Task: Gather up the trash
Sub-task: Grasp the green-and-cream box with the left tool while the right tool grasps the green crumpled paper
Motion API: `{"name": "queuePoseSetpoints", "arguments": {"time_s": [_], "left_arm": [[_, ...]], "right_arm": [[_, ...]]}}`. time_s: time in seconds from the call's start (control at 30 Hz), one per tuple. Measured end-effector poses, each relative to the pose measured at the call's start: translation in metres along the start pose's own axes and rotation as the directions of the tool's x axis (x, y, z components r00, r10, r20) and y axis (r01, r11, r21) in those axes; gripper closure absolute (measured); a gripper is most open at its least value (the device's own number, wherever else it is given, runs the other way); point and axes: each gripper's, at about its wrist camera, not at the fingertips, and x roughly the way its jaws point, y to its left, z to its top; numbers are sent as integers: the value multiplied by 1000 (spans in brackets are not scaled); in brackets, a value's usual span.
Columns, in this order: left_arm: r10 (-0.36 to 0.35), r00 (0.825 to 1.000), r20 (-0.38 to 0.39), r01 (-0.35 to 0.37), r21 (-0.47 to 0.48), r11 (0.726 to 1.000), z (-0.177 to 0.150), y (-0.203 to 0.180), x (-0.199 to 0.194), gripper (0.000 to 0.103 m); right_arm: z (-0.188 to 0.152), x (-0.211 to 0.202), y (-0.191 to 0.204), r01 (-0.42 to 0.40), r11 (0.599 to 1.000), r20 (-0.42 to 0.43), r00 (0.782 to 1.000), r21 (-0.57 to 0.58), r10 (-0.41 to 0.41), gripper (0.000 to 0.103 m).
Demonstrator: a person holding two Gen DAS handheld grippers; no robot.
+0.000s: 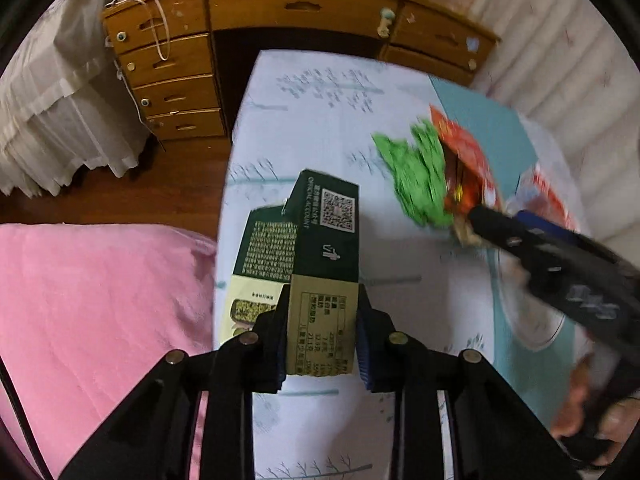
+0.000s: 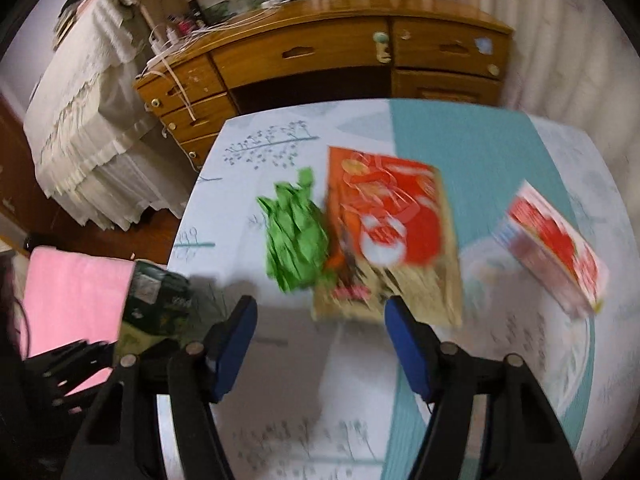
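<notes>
My left gripper is shut on a dark green and tan carton and holds it above the table's left edge; the carton also shows at the left of the right wrist view. My right gripper is open and empty, just short of a red and orange snack packet. A crumpled green wrapper lies against the packet's left side. A red and white packet lies to the right. In the left wrist view the right gripper reaches toward the green wrapper and red packet.
The table has a white and teal printed cloth. A pink cloth lies to its left. A wooden desk with drawers stands behind, and white draped fabric is at the far left.
</notes>
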Motion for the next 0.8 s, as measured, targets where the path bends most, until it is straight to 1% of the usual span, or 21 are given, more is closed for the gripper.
{"name": "queuePoseSetpoints", "arguments": {"time_s": [0.17,0.27,0.37,0.4,0.43,0.47,0.57,0.63,0.77,0.8], "left_arm": [[-31,998,50,33,-39,999,19,17,-10,79],[-40,998,52,43,-56,997,26,25,-9,79],[-49,998,45,52,-66,996,25,31,-7,79],[-52,998,42,55,-69,996,24,33,-7,79],[-54,998,40,56,-70,996,23,35,-6,79],[-55,998,38,58,-71,996,22,36,-6,79],[-60,997,40,63,-74,995,18,38,-8,78],[-61,997,45,64,-72,995,15,37,-11,79],[-66,996,59,69,-64,996,2,29,-26,79],[-67,996,64,71,-63,996,-3,26,-31,79]], "right_arm": [[24,28,21,33,997,0,999,-68,-33,36],[35,50,31,87,991,-6,996,-103,-88,36],[38,68,37,131,982,-26,990,-137,-136,37],[38,73,40,141,979,-34,988,-149,-147,42],[37,76,41,146,976,-38,987,-159,-154,57],[35,80,44,149,973,-50,986,-175,-159,58],[29,76,49,155,965,-21,986,-210,-163,63],[25,68,51,143,967,-7,989,-211,-147,64],[15,35,50,94,976,38,995,-198,-89,65],[9,21,48,79,978,47,996,-191,-71,65]]}}
